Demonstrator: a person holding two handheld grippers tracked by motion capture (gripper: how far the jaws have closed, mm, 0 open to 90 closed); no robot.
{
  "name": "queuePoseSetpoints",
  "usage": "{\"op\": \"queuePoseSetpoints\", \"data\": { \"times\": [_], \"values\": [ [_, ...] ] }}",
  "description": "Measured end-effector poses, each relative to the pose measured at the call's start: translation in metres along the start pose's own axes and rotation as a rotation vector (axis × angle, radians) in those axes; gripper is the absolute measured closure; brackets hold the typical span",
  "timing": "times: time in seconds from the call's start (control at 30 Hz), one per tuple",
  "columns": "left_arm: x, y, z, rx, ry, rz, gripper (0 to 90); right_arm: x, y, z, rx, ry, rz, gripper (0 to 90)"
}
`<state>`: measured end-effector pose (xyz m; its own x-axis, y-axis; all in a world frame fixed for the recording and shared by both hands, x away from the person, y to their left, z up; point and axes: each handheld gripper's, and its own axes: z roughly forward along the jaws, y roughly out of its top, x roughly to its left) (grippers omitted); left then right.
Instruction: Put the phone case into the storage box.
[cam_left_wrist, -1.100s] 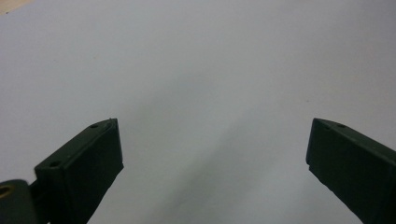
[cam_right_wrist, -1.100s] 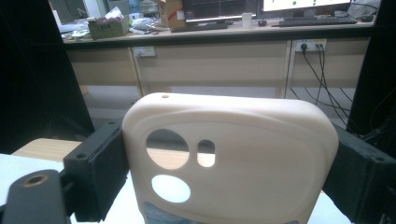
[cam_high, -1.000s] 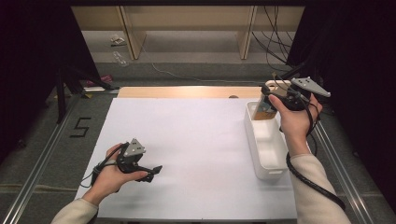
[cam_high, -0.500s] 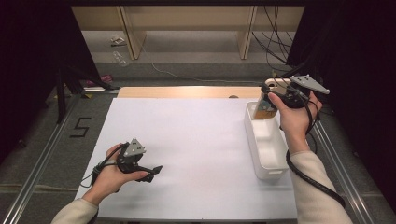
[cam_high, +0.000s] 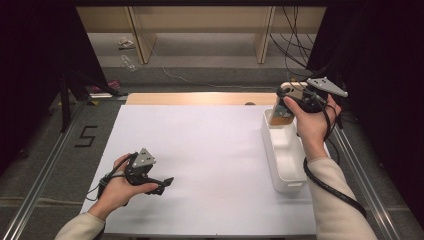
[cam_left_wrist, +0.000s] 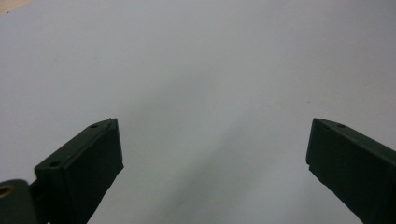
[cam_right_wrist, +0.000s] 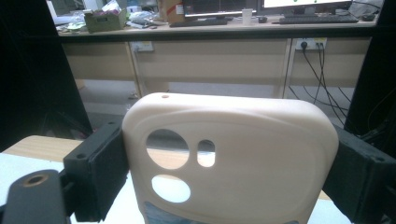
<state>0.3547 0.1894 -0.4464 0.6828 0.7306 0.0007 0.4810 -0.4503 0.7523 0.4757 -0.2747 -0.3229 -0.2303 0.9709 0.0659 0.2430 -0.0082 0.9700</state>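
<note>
A cream phone case (cam_right_wrist: 229, 163) is squeezed between the two jaws of the right gripper (cam_high: 295, 102), with its camera holes facing the lens. It is held upright above the far end of the white bin (cam_high: 287, 177) — a little higher than it was a second ago, so it is likely being lifted out, not put in. The left gripper (cam_high: 161, 184) has not been moved; it is rested on the white table sheet (cam_high: 210, 150), wide open, with nothing held. Behind the table, wooden desks (cam_right_wrist: 210, 56), cables and screens can be seen in a dim room.
</note>
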Motion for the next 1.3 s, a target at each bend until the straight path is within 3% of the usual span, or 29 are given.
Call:
{"op": "queuePoseSetpoints", "data": {
  "times": [1.3],
  "values": [
    [0.0, 0.0, 0.0, 0.0, -0.002, -0.001, 3.3, -0.004, 0.002, 0.02, 0.031, -0.025, 0.002, 12.5]
  ]
}}
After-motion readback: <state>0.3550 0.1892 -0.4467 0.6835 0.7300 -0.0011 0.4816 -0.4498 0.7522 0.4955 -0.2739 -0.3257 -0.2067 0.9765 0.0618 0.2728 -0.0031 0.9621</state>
